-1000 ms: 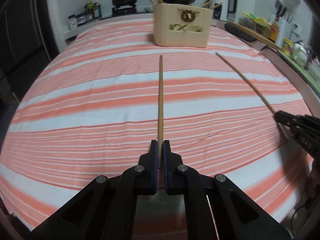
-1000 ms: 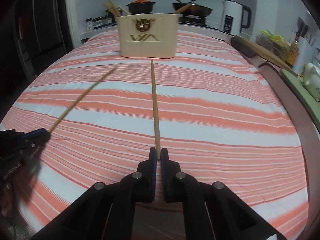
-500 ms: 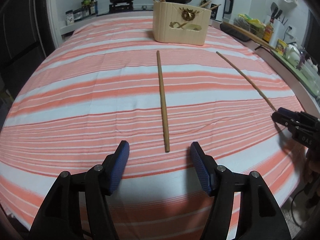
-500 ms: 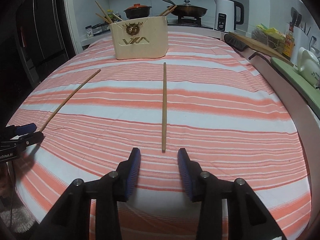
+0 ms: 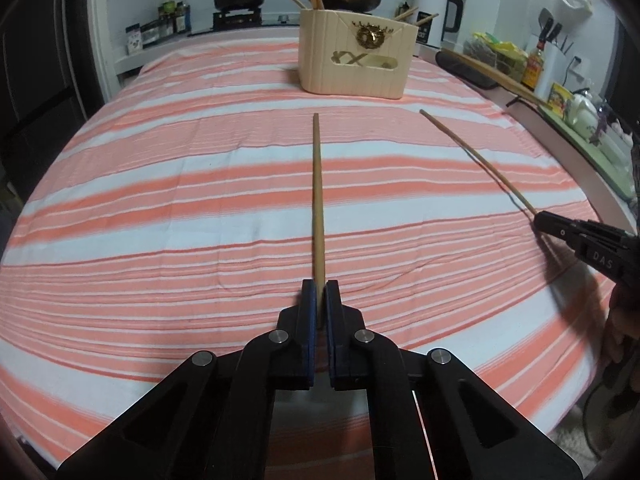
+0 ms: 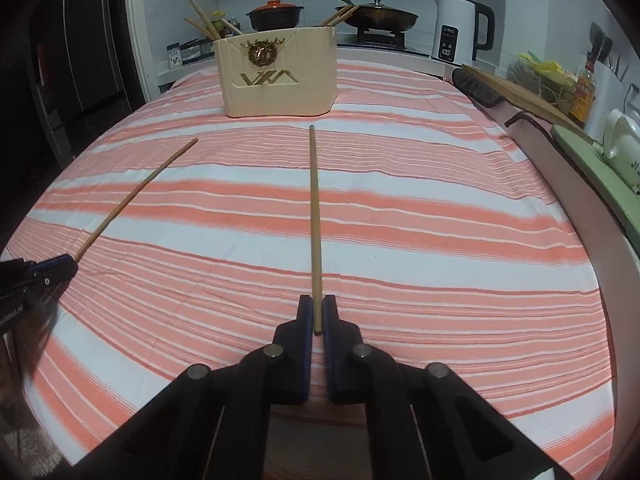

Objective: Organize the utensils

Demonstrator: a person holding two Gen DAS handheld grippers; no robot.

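- Wooden, pale and slim: 2 chopsticks lie out on the striped tablecloth (image 5: 160,184), both short of the utensil holder (image 5: 354,60) that stands at the far end of the cloth.
- The left gripper (image 5: 320,300) now has its blue pads pressed onto the near end of the left chopstick (image 5: 317,200), whose tip points straight at the holder and stops well short of its front wall.
- The right gripper (image 6: 318,312) pinches the near end of the right chopstick (image 6: 314,220) in the same way; that stick also aims at the holder and ends just in front of it.
- Half a second ago both sets of jaws stood spread with each stick lying loose between them; they have just been closing, and each now has its stick clamped between the pads.
- In the right wrist view the left chopstick slants in from the left of the holder; in the left wrist view the right chopstick slants in from the holder's right.
- Several chopsticks already stand in the holder, fanned out at both of its ends.
- My reading: the grasp step is done for both sticks at once, and lifting and dropping them into the holder is still to come.
- Held only by 1 end, each long stick may swing or slip once it leaves the cloth.
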